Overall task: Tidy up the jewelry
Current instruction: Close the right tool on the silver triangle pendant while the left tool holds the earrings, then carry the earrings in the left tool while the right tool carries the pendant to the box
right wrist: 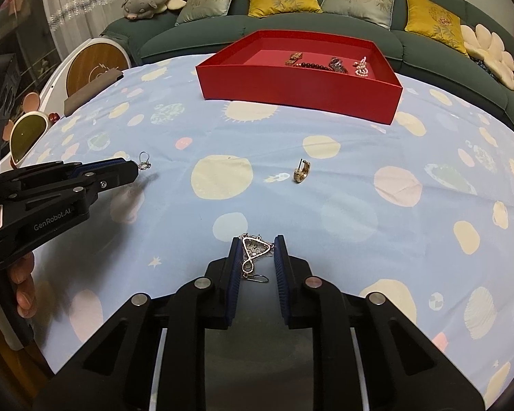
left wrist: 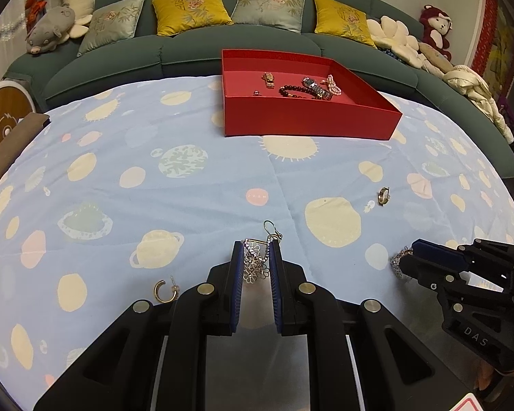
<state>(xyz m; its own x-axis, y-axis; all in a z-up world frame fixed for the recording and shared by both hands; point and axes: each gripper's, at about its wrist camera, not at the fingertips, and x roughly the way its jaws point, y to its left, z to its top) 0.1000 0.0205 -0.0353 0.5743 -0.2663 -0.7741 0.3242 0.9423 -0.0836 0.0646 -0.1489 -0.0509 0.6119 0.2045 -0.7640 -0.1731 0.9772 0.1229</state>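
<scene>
Only the left wrist view shows the small gold hoop earring (left wrist: 166,291) lying on the planet-print cloth (left wrist: 120,205) just left of the left gripper (left wrist: 257,260); the right wrist view instead takes in a pair of sunglasses (right wrist: 25,137) at the cloth's far left edge. Both views share the red tray (left wrist: 308,120) at the back of the table, already holding a gold watch (left wrist: 269,79), a dark bead bracelet (left wrist: 296,90), a silver watch (left wrist: 315,87) and a pearl bracelet (left wrist: 334,84), and the gold cuff earring (right wrist: 301,171) lying alone on the cloth between tray and grippers.

The left gripper's blue pads (left wrist: 237,274) stand a narrow gap apart, and a flower drop earring (left wrist: 255,263) sits in that gap, touching both; its hook pokes out past the tips. The right gripper (right wrist: 257,253) is likewise closed down on a triangular drop earring (right wrist: 253,250), the triangle spanning pad to pad, its ear hook trailing back toward the camera.
</scene>
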